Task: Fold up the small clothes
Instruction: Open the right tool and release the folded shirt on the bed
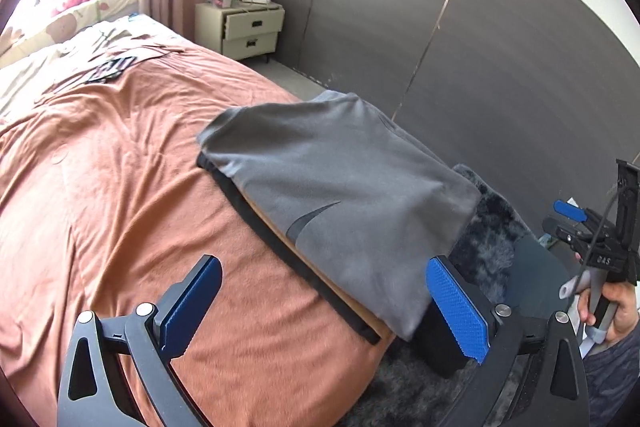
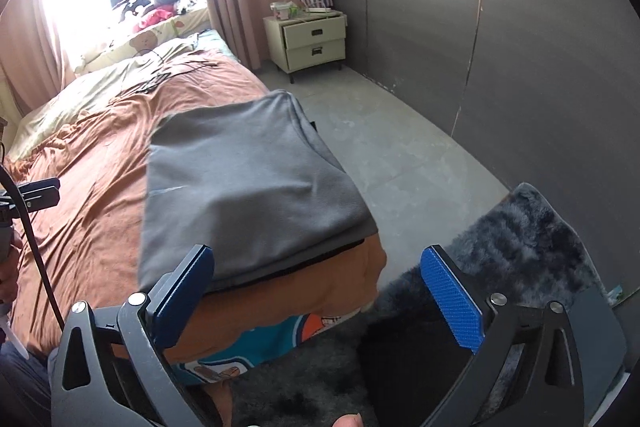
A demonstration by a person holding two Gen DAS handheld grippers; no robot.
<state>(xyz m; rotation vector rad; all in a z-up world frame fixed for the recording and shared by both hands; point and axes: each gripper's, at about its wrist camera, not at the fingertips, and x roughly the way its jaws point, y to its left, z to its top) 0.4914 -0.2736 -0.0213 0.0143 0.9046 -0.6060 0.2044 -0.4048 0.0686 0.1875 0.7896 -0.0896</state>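
Note:
A grey T-shirt (image 1: 344, 195) with a dark swoosh lies folded on the corner of the bed; the same grey T-shirt (image 2: 244, 187) fills the middle of the right wrist view. A black garment edge (image 1: 280, 239) shows under its near side. My left gripper (image 1: 324, 307) is open just short of the shirt's near edge, holding nothing. My right gripper (image 2: 320, 299) is open too, hovering over the bed corner with its left finger (image 2: 188, 291) near the shirt's hem. The right gripper (image 1: 592, 239) also appears at the far right of the left wrist view, held by a hand.
The bed carries an orange-brown cover (image 1: 120, 187). A dark fluffy rug (image 2: 528, 239) lies on the grey floor beside the bed. A cream bedside cabinet (image 2: 312, 41) stands by the grey wall panels (image 1: 480, 47). Small folded items (image 1: 112, 67) lie far up the bed.

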